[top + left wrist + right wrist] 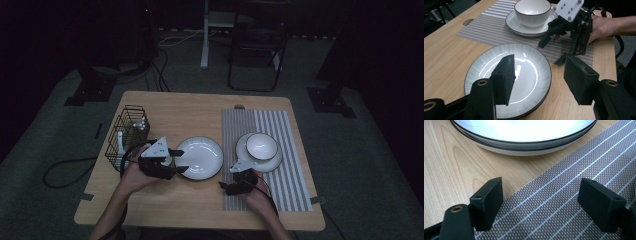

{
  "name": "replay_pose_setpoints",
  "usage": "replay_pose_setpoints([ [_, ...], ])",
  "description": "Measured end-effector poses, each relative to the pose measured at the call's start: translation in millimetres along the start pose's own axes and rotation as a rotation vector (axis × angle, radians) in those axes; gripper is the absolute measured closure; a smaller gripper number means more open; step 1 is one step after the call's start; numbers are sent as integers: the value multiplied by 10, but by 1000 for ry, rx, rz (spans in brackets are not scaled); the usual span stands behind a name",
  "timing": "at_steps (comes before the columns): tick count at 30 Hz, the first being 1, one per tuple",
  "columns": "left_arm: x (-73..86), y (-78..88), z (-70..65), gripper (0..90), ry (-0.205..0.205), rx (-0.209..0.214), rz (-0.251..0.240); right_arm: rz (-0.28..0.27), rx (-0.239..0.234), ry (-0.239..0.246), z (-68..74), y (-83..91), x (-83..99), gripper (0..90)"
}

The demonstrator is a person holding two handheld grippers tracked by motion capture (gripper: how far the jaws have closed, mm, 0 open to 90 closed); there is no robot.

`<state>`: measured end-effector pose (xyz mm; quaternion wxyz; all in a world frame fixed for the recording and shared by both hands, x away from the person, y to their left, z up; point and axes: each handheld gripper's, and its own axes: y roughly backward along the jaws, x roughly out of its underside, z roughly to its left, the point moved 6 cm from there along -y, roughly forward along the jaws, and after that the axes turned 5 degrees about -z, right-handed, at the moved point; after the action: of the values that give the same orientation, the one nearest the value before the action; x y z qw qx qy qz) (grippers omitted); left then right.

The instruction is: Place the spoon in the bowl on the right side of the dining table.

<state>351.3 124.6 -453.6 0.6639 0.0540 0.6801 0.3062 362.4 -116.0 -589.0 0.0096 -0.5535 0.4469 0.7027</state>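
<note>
- Left tool (178, 160), jaws apart and empty, straddles the plate (200, 157) rim at the plate's 9 o'clock.
- Plate sits mid-counter (165, 107).
- Right tool (226, 186), jaws apart and empty, hovers over the mat (295, 150) edge, at the plate's 4 o'clock.

Glossy ceramic plate (529, 75), woven mat (579, 202)
</note>
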Motion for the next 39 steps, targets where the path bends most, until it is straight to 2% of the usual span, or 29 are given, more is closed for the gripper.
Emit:
replay_pose_setpoints([
  [10,-76,79,27,432,-19,-13,6,-1,0,3,-3,-1,-1,204],
  [21,-120,192,76,432,-18,-21,-7,-1,0,2,-2,-1,0,204],
  [39,-122,448,199,440,-26,-82,-1,-1,1,3,-4,-1,-1,204],
])
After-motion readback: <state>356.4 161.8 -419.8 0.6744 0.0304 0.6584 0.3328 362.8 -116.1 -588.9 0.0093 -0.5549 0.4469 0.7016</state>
